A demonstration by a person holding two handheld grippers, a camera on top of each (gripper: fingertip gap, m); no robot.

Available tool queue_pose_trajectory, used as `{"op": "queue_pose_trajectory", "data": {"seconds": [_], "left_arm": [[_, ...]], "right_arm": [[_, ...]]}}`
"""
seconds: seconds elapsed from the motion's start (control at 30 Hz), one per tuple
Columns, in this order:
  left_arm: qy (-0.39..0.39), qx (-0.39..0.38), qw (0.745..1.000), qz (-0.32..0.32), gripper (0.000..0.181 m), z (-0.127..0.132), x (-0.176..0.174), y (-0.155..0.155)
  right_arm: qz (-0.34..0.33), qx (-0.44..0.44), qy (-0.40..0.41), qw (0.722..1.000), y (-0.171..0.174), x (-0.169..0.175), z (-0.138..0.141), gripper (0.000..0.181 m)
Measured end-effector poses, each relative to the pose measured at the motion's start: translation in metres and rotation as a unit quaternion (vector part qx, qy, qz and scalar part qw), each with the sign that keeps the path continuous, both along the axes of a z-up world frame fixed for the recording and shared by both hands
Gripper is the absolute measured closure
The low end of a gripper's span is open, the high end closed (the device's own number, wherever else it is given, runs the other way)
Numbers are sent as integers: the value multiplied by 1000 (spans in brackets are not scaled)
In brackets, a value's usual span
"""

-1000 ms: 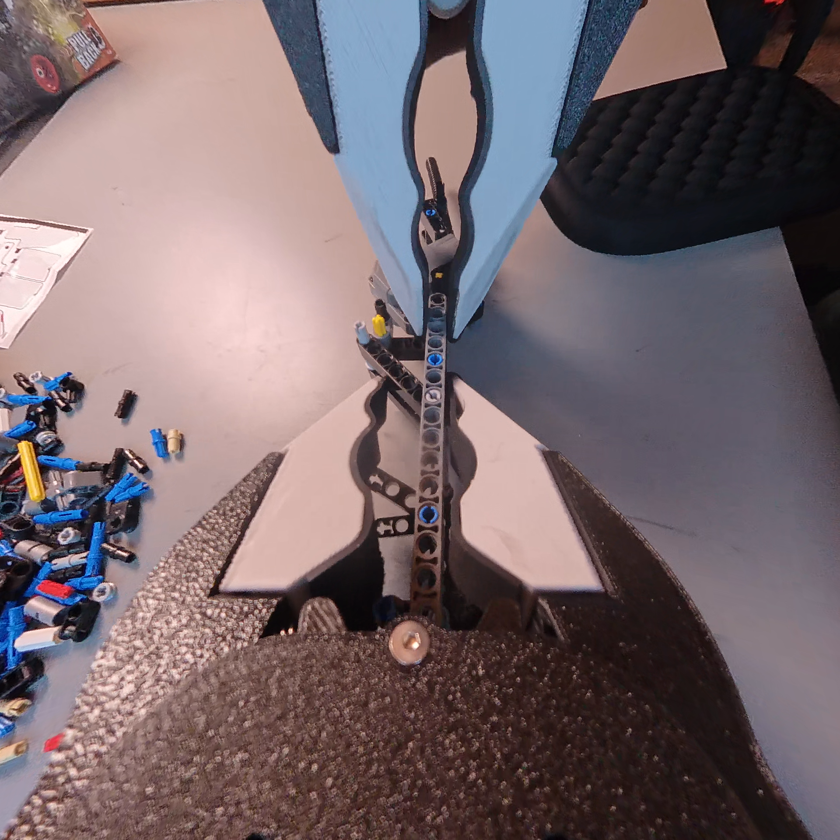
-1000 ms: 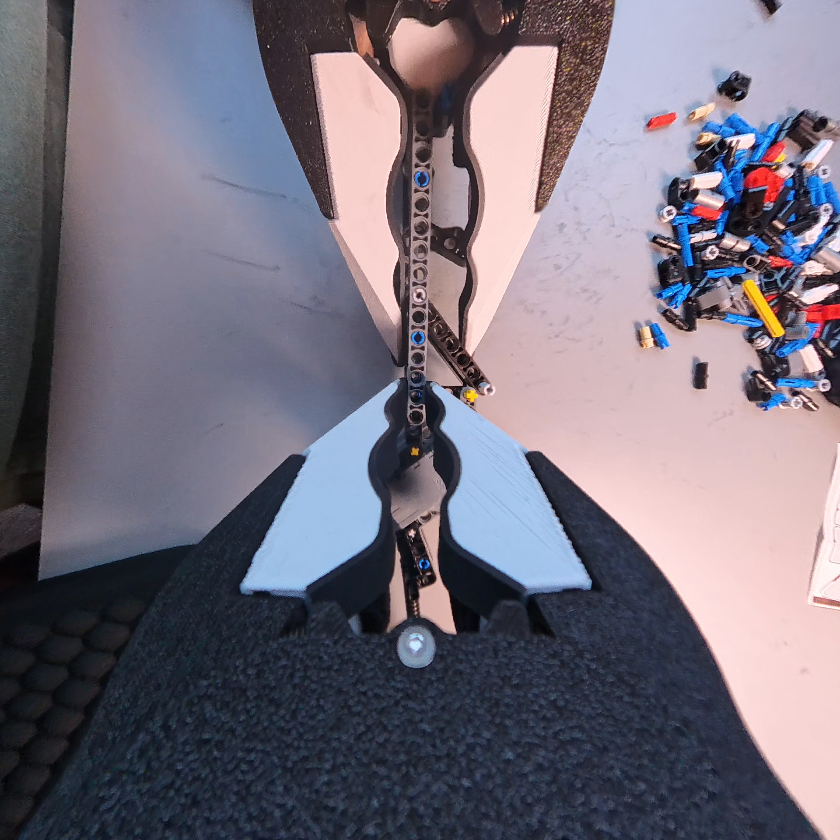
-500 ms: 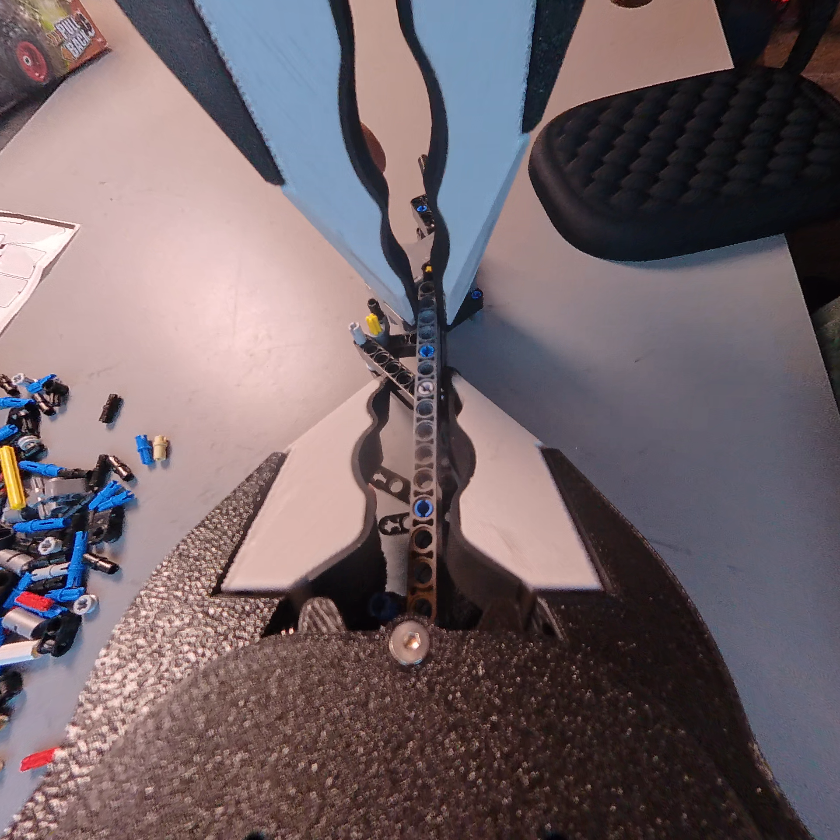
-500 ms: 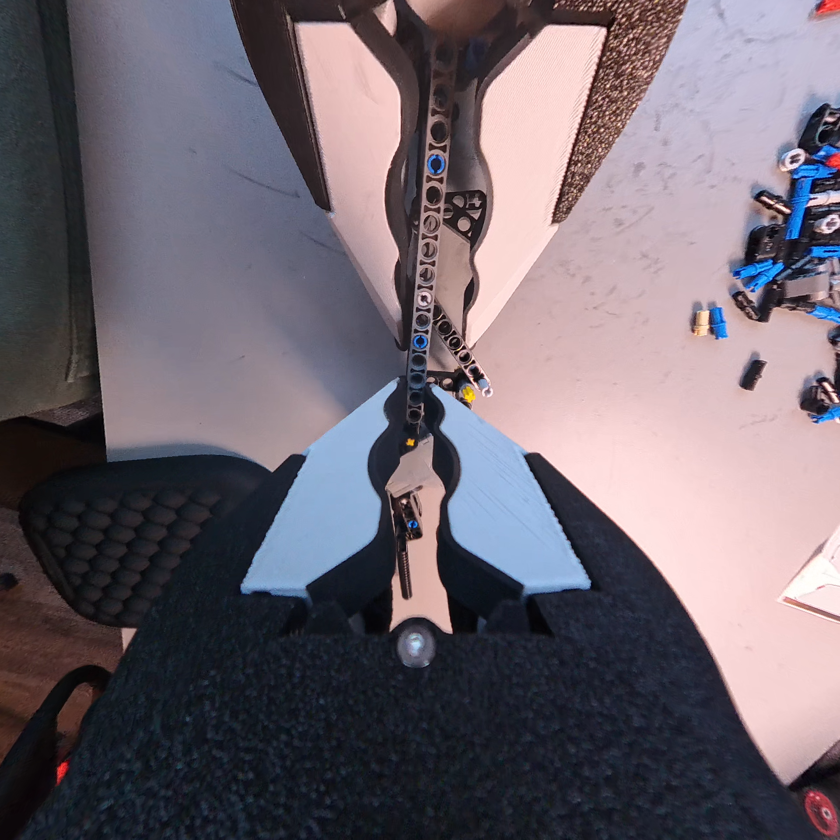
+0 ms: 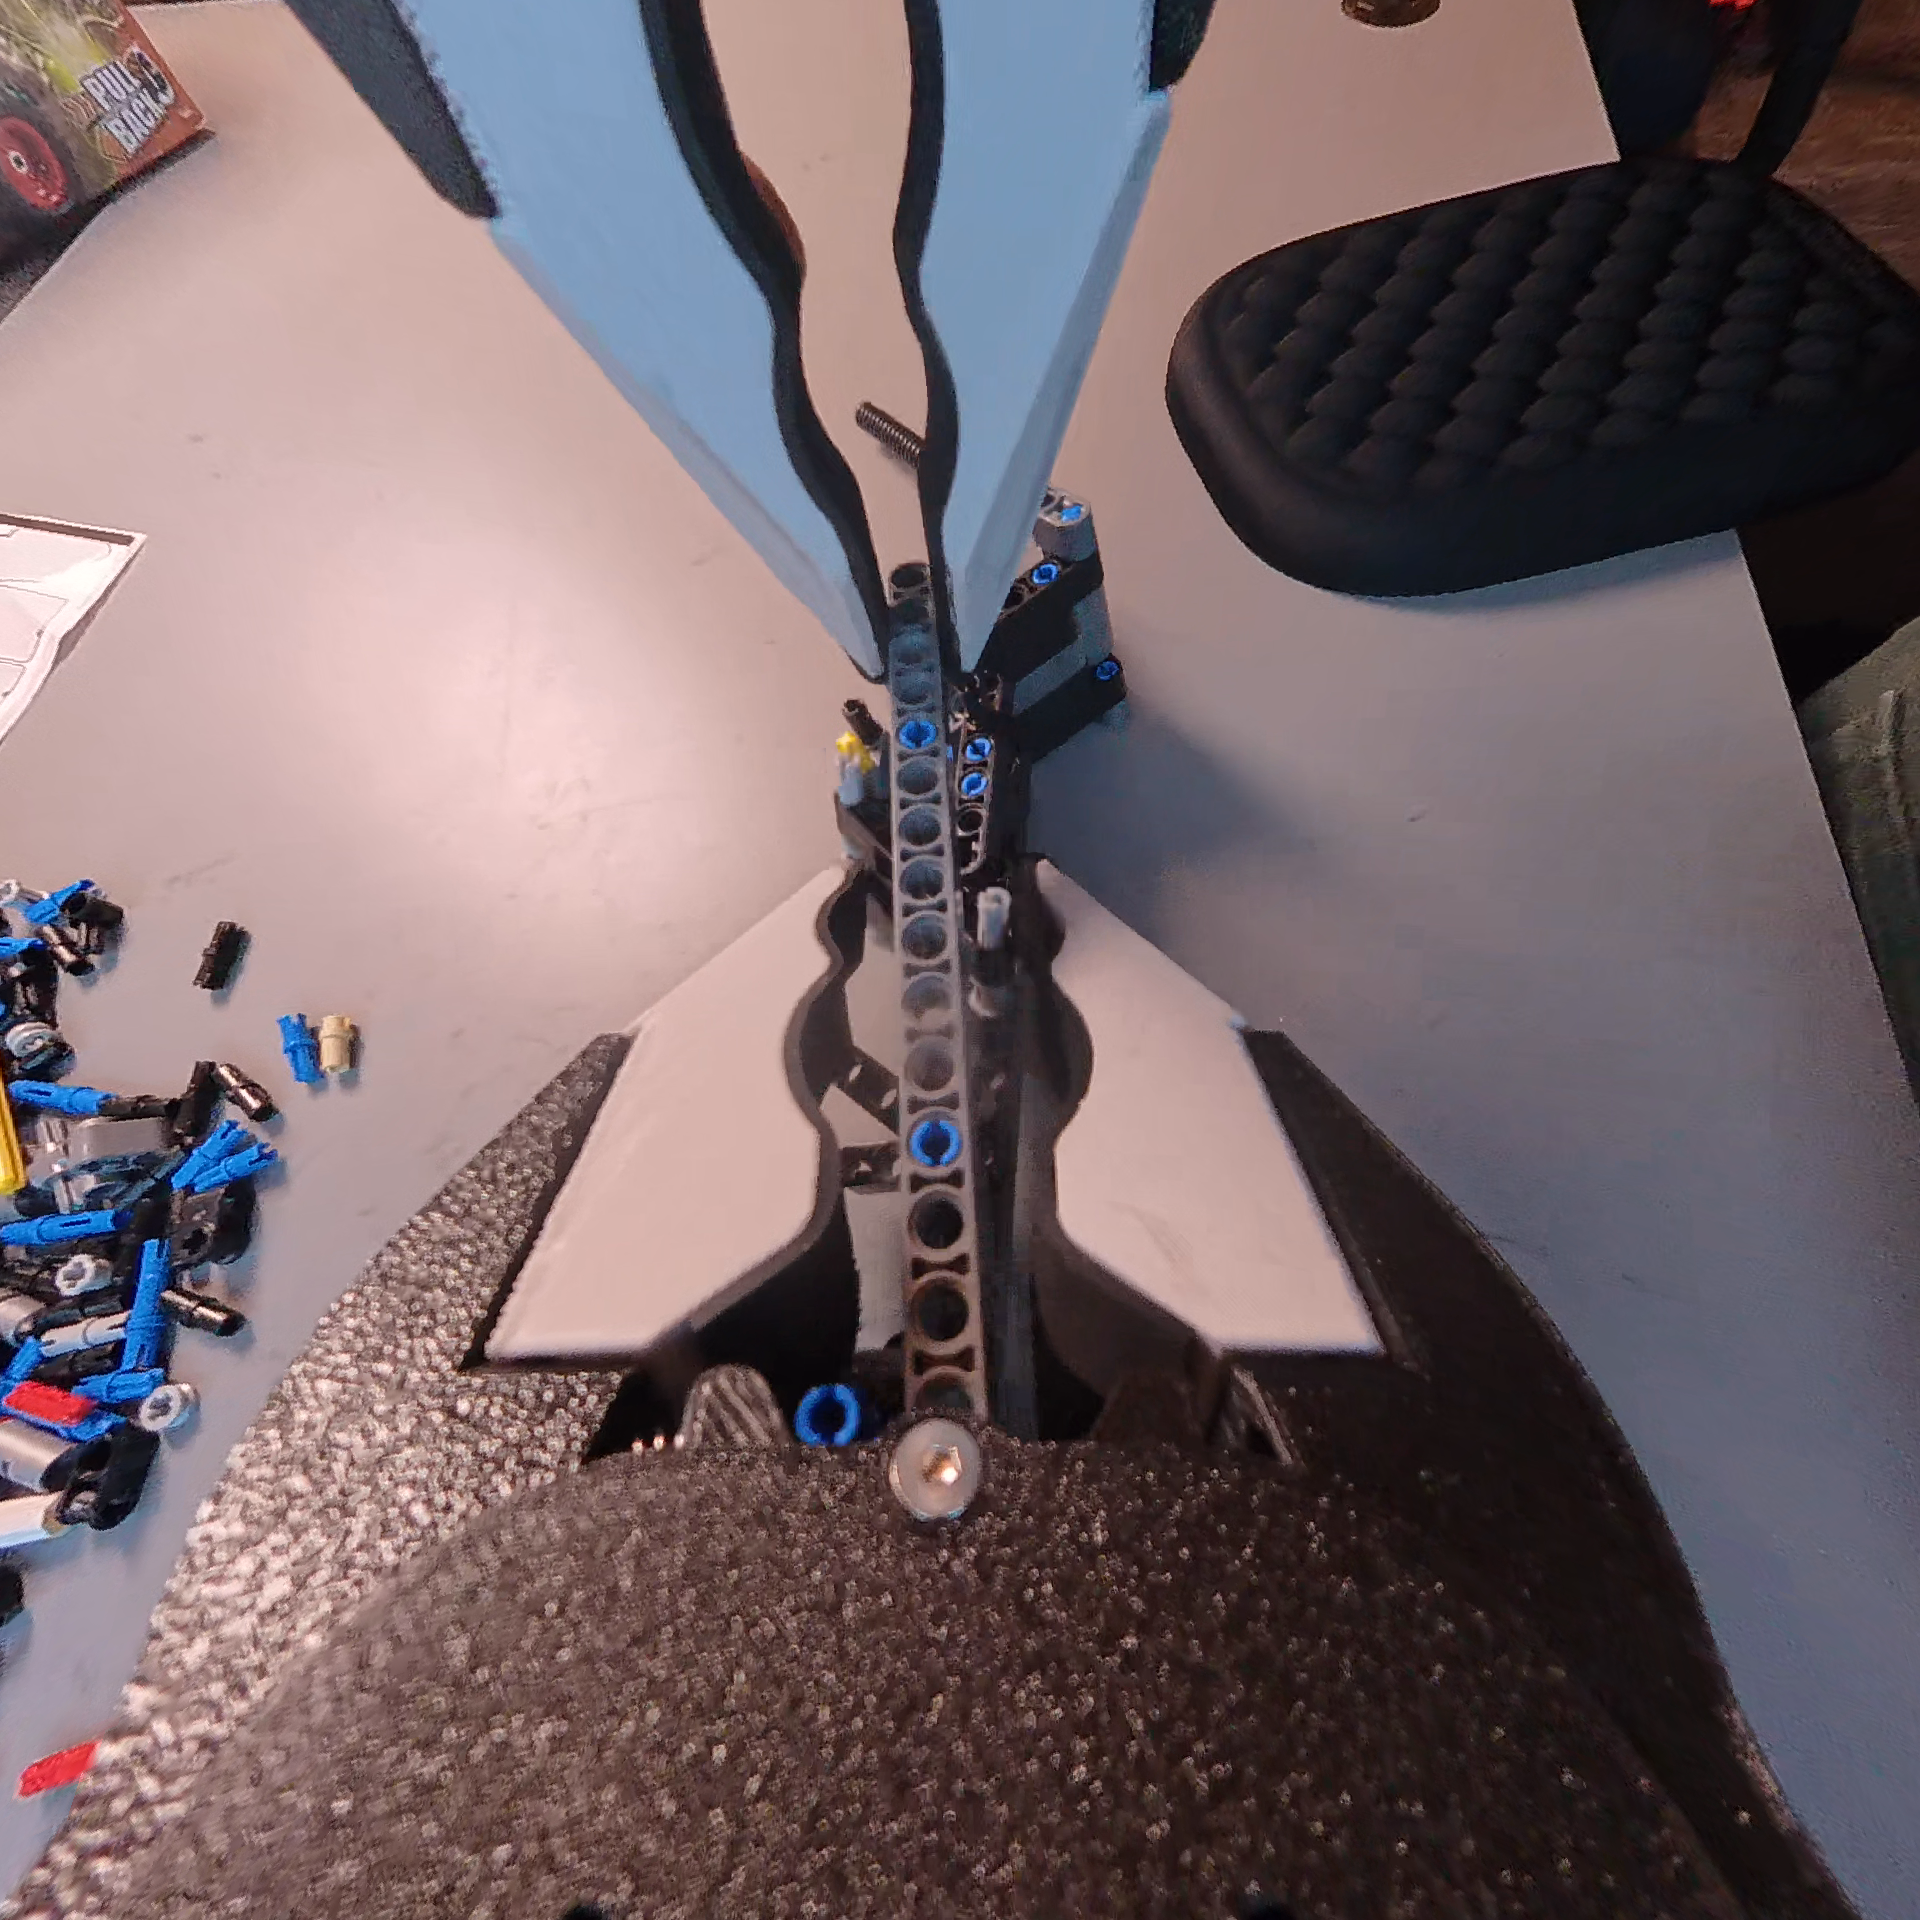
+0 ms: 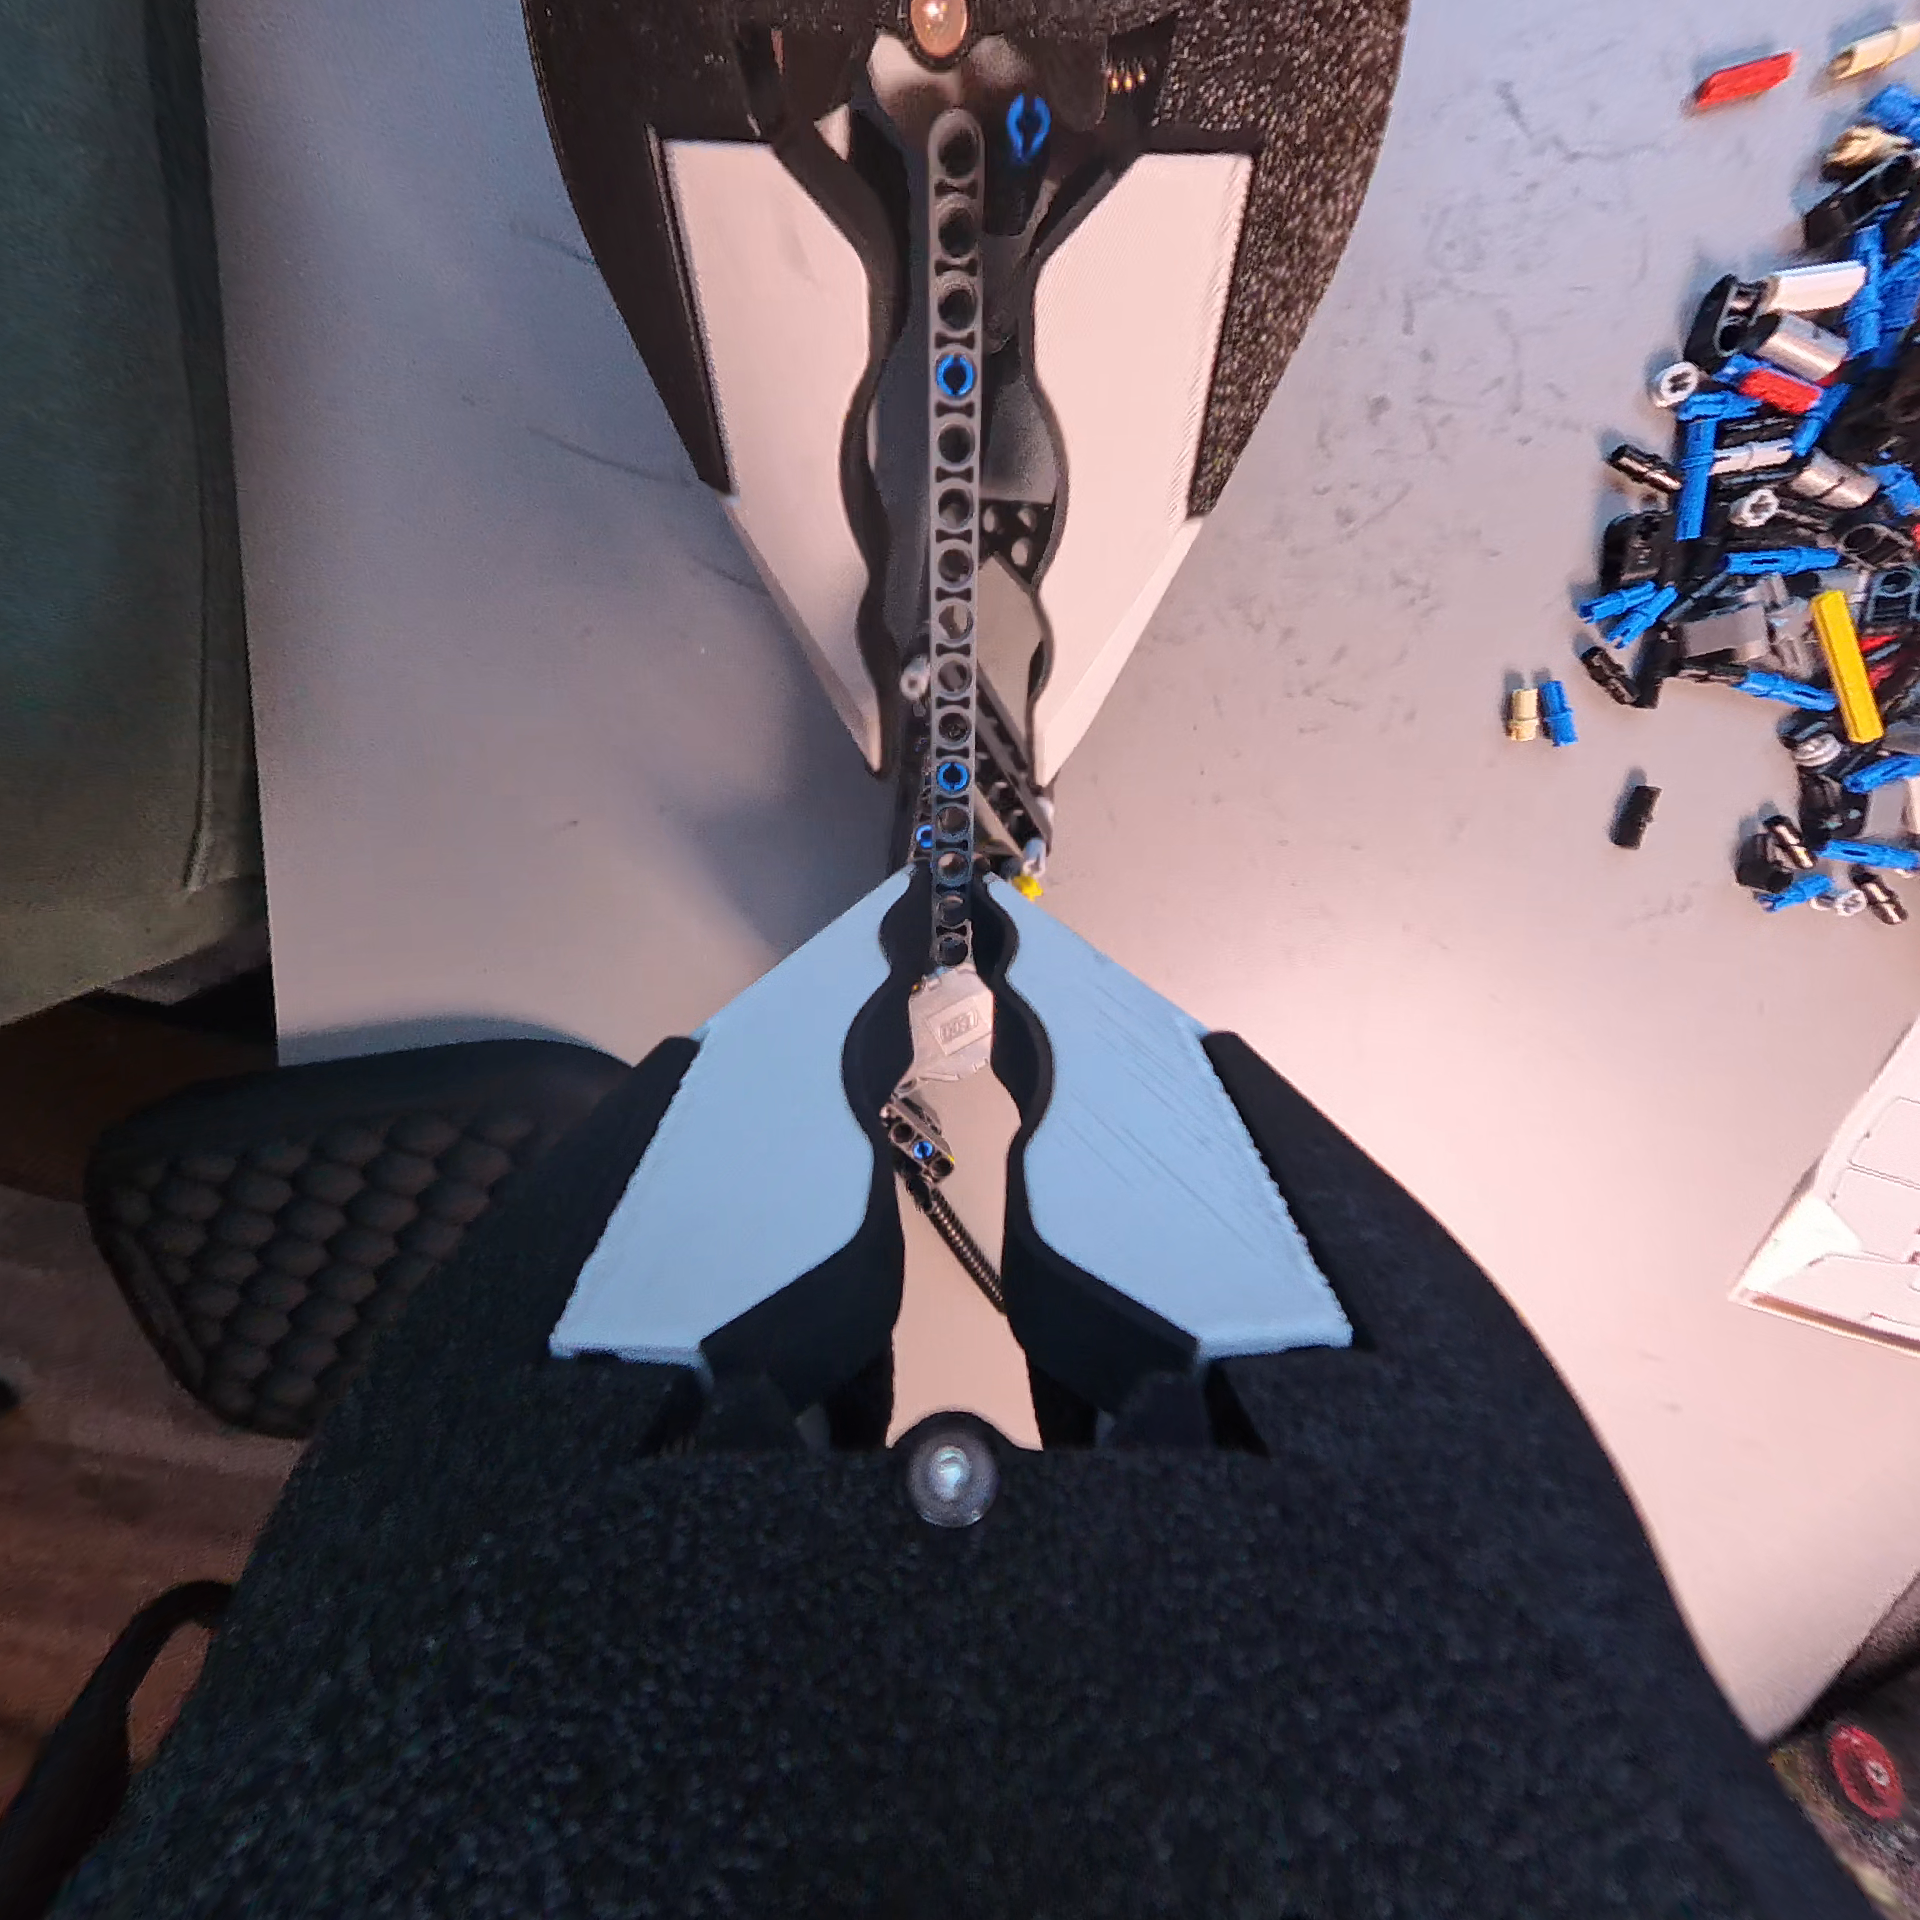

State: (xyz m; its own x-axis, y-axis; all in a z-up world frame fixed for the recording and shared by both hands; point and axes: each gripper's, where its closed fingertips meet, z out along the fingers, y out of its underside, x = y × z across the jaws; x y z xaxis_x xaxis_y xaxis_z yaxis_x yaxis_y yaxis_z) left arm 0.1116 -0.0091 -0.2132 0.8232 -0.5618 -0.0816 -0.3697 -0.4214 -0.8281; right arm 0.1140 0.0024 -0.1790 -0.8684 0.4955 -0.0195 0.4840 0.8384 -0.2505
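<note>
A long grey holed beam [image 5: 928, 997] with blue pins, joined to black beams and a light grey block [image 6: 951, 1029], is held above the grey table [image 5: 468, 644] between both grippers. My left gripper [image 5: 943, 883] is shut on the near part of this assembly. My right gripper [image 5: 920, 665] reaches in from the top, tip to tip with the left, and is shut on the beam's far end. In the right wrist view my right gripper [image 6: 951, 883] grips the beam [image 6: 954, 499], and the left gripper [image 6: 961, 774] faces it. A black spring-like rod [image 6: 966, 1247] hangs between the right fingers.
A pile of loose blue, black and grey parts [image 5: 104, 1195] lies left of the left gripper and also shows in the right wrist view [image 6: 1818, 468]. A paper sheet [image 5: 42, 603], a printed box [image 5: 73, 114] and a black chair seat [image 5: 1538, 353] lie around the table's edges. Some 4 cm of space lies between my two pairs of fingers.
The assembly has turned between the grippers, and its black side frame with blue pins now shows beside the right gripper's tip. The right gripper has come closer in the left view. Both stay shut.
</note>
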Motion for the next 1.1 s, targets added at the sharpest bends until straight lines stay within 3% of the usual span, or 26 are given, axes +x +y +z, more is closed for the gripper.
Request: {"op": "queue_pose_trajectory", "data": {"seconds": [0.1, 0.2, 0.37, 0.5, 0.63, 0.67, 0.73, 0.8, 0.87, 0.93, 1.03, 1.1], "left_arm": [[-17, 6, 1000, -2, 134, 9, -1, -2], [-19, 25, 1000, 3, 130, 26, -9, -6], [-24, 63, 997, 24, 148, 54, -35, -16], [8, 77, 997, 15, 164, 56, -40, -24], [39, 95, 995, 19, 169, 61, -48, -25], [34, 98, 994, 21, 169, 63, -51, -27], [24, 108, 993, 36, 170, 70, -64, -28], [19, 118, 991, 53, 169, 75, -77, -30], [7, 122, 990, 65, 169, 77, -85, -30], [7, 125, 989, 75, 169, 76, -90, -29], [13, 128, 988, 83, 169, 74, -92, -29], [14, 131, 987, 88, 169, 74, -95, -30]], "right_arm": [[-18, -27, 25, 999, 0, -3, 6, 175], [-31, -44, 54, 997, 2, -6, 14, 175], [-32, -19, 110, 993, 5, -9, 16, 175], [-40, -12, 155, 987, 2, -17, 17, 175], [-56, -15, 223, 973, 6, -30, 29, 173], [-68, -24, 227, 971, 8, -29, 31, 165], [-86, -28, 184, 979, 13, -15, 21, 132], [-87, -34, 141, 986, 12, -2, 0, 121], [-90, -18, 112, 989, 13, 3, -26, 121], [-81, 12, 113, 990, 16, 2, -44, 141], [-54, 26, 133, 989, 17, 4, -39, 145], [-39, 90, 176, 979, 34, 2, -35, 146]]}}
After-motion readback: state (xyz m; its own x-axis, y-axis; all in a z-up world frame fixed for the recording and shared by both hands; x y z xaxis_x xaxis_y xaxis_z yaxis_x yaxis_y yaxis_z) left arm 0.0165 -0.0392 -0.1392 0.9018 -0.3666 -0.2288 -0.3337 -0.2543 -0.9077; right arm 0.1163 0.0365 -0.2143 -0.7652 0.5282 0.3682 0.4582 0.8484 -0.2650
